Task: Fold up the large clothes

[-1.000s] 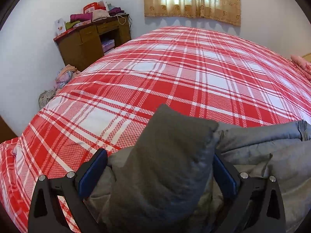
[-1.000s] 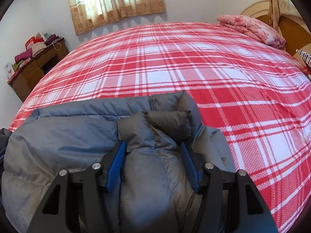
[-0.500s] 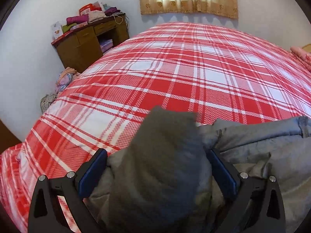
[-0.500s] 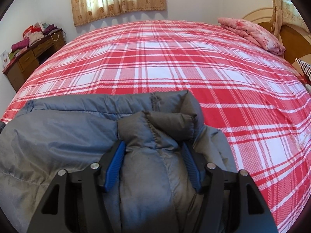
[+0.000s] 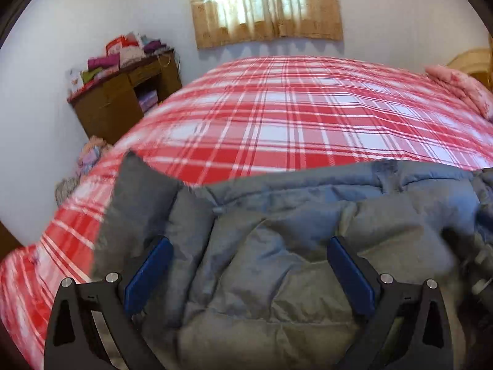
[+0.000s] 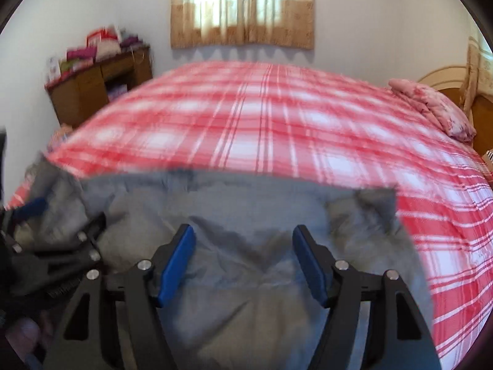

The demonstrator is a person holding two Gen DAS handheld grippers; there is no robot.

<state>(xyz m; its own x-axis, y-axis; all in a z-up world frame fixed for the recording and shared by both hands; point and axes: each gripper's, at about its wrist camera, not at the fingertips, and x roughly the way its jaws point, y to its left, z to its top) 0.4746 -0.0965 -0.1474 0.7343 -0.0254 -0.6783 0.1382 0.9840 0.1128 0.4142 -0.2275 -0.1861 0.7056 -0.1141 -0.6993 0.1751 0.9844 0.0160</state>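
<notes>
A grey padded jacket (image 5: 308, 215) lies on the near part of the red plaid bed (image 5: 292, 117); it also shows in the right wrist view (image 6: 246, 209). My left gripper (image 5: 246, 271) is open, its blue pads (image 5: 148, 274) wide apart over the jacket's left part. My right gripper (image 6: 243, 262) is open above the jacket's right part, pads (image 6: 311, 265) apart with flat fabric between them. The left gripper also shows at the left edge of the right wrist view (image 6: 37, 240). Both views are blurred by motion.
A wooden desk (image 5: 123, 101) piled with clothes stands at the far left by the wall. A pink quilt (image 6: 431, 108) lies by the headboard at the right. A curtained window (image 5: 265, 6) is on the far wall. Clothes lie on the floor (image 5: 89, 157) left of the bed.
Both grippers have opened and let go of the jacket folds they held. The jacket now lies flatter on the bed, and both grippers have pulled back and risen.
</notes>
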